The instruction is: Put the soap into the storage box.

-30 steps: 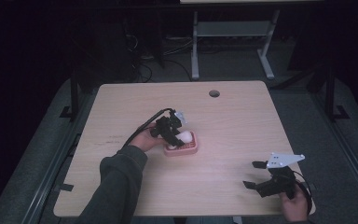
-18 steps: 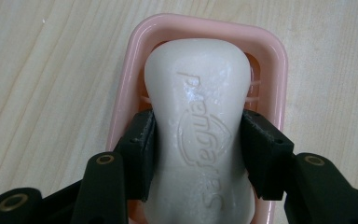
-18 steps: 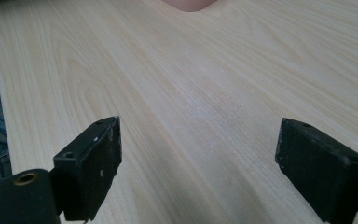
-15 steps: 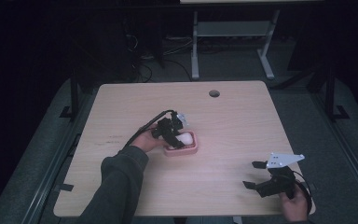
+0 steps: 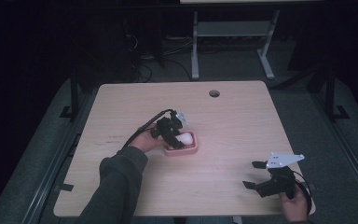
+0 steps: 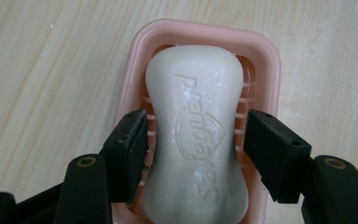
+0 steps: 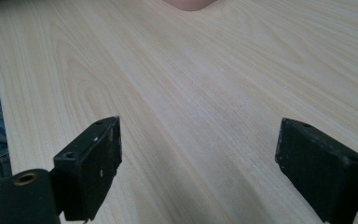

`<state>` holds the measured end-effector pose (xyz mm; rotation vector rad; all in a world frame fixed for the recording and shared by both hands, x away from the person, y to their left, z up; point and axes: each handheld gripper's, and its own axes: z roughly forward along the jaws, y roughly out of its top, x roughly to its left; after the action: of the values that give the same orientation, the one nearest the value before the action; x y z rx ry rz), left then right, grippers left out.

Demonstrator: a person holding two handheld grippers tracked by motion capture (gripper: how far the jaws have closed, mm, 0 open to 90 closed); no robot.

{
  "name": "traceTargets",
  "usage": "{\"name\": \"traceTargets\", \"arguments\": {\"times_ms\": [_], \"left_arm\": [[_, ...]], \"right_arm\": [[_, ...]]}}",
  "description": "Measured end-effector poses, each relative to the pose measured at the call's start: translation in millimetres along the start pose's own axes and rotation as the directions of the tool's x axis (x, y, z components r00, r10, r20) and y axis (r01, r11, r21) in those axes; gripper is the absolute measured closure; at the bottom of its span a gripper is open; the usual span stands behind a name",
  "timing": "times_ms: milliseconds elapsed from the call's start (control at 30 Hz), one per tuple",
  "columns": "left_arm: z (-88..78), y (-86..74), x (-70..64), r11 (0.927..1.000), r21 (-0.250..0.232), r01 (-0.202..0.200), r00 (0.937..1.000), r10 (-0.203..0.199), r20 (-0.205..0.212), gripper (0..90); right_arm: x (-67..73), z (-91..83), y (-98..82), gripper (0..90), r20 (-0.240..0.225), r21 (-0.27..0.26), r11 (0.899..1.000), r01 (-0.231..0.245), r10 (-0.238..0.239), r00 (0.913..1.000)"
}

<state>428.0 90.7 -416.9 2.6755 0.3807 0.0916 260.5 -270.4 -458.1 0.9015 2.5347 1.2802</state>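
A: The left gripper (image 5: pixel 176 134) is hanging over the pink soap dish (image 5: pixel 191 149) near the middle of the table (image 5: pixel 242 121), and its jaws have just been opening. The white soap bar (image 6: pixel 196 135) is lying between them, in the dish.

B: Are the pads pressing on it?

A: No. In the left gripper view there is a thin gap on each side of the bar's narrow waist, so the jaws are standing partly apart with the soap loose between them. The bar is resting flat on the ribs of the dish, lettering up, long axis running toward the camera.

B: And the right gripper (image 5: pixel 256 175)?

A: It is waiting at the near right corner, well apart from the dish, jaws spread wide over bare wood, nothing in them.

B: How is that bar going to handle?

A: I'm judging it as light and stiff, but slick, with a smooth, slightly glossy skin and rounded edges. Hard pads could skid along it or mark it if squeezed hard. The waist is the place to take hold: it is the narrowest part, and the bulges at both ends should be stopping it from sliding out lengthwise.

B: The dish?

A: It looks like light plastic, so it may be shifting if the bar gets nudged sideways.
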Motion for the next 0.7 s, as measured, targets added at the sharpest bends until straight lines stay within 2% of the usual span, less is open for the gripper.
{"name": "traceTargets", "arguments": {"times_ms": [167, 233, 433, 567, 700], "left_arm": [[-7.3, -1.2, -0.8, 0.9998, -0.018, 0.006, 0.9999, -0.006, -0.011, 37.9], [-9.0, -1.1, -2.6, 0.9996, -0.024, 0.013, 0.9998, -0.014, -0.015, 34.5], [-16.4, -0.5, -7.4, 0.9994, -0.033, -0.002, 0.9994, 0.001, -0.033, 31.6], [-21.5, -3.0, -8.9, 0.9993, -0.037, 0.009, 0.9992, -0.01, -0.038, 30.3], [-29.0, -5.6, -11.0, 0.999, -0.044, 0.003, 0.999, -0.005, -0.045, 30.1]], "right_arm": [[-0.8, 0.2, -0.2, 14.1, 0.002, 0.001, 1.0, 0.003, -0.003, 1.0], [-0.8, 0.3, -0.1, 14.2, 0.002, 0.002, 1.0, 0.004, -0.004, 1.0], [0.1, 1.4, 0.6, 14.1, 0.003, 0.004, 1.0, 0.004, -0.004, 1.0], [0.7, 1.6, 1.1, 14.1, 0.005, 0.004, 1.0, 0.002, -0.002, 1.0], [0.3, 1.7, 1.3, 14.2, 0.008, 0.004, 1.0, 0.0, 0.0, 1.0]]}}
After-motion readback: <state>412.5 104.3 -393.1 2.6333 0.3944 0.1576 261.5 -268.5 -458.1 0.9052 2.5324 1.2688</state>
